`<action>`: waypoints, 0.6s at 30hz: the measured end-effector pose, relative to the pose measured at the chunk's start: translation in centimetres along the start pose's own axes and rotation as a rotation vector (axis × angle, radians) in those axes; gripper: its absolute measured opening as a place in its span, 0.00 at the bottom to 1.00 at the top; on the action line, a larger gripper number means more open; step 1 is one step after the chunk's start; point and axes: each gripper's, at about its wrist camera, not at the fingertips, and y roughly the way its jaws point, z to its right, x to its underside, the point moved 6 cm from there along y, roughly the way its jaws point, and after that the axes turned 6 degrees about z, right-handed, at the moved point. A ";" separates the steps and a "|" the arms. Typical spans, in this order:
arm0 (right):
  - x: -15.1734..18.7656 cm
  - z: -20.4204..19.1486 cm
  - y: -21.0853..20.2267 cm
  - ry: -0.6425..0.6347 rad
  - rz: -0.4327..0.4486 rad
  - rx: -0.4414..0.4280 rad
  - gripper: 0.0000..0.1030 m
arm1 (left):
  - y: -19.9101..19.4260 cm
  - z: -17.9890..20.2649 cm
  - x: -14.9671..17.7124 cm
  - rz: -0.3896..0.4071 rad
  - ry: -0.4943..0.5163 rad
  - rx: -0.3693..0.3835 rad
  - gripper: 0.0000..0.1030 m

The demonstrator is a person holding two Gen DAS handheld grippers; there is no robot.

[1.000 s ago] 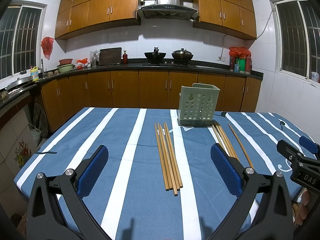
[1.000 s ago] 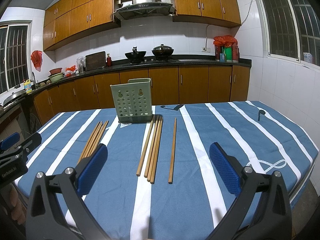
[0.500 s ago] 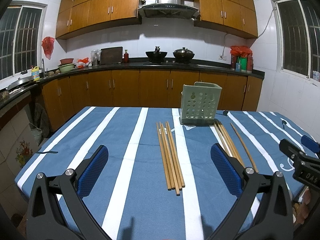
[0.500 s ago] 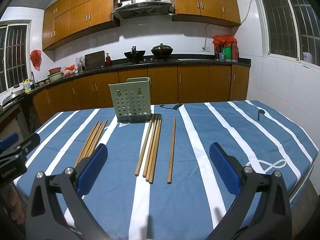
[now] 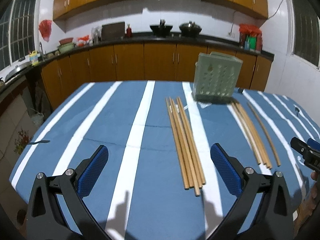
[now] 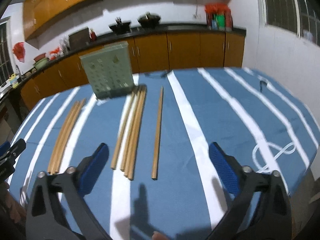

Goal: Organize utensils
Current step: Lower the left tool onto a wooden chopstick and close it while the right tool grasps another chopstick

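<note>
Wooden chopsticks lie on the blue striped tablecloth in three lots. In the left wrist view a bundle (image 5: 185, 144) lies ahead of my open, empty left gripper (image 5: 159, 170), a second bundle (image 5: 251, 134) and a single chopstick (image 5: 264, 134) lie to the right. A green perforated utensil holder (image 5: 217, 78) stands upright behind them. In the right wrist view my open, empty right gripper (image 6: 159, 168) hovers over the near ends of the middle bundle (image 6: 132, 128) and the single chopstick (image 6: 158, 132). The third bundle (image 6: 66, 132) lies to the left, the holder (image 6: 107, 74) behind.
The table (image 5: 100, 120) ends close in front of both grippers. Kitchen counters and wooden cabinets (image 5: 130, 62) run behind the table. The right gripper's tip shows at the right edge of the left wrist view (image 5: 306, 154), the left gripper's at the left edge of the right wrist view (image 6: 10, 156).
Both grippers have risen and tilted down toward the table. The right gripper has moved forward over the chopsticks' near ends. Both stay open.
</note>
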 end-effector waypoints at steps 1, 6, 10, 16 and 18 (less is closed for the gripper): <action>0.1 0.1 0.7 0.004 -0.022 0.002 0.79 | 0.6 0.0 0.1 -0.014 0.007 -0.001 0.92; 0.8 0.4 4.7 0.018 -0.147 -0.010 0.50 | 4.0 0.4 0.4 -0.110 0.029 0.008 0.68; 0.8 0.3 6.5 0.011 -0.181 -0.008 0.38 | 6.1 0.5 0.8 -0.176 -0.006 0.054 0.52; 0.4 0.0 8.5 -0.015 -0.204 0.004 0.30 | 7.6 0.8 1.2 -0.232 -0.011 0.091 0.34; 0.2 -0.2 8.8 -0.041 -0.204 0.016 0.25 | 8.0 1.0 1.2 -0.245 -0.009 0.109 0.29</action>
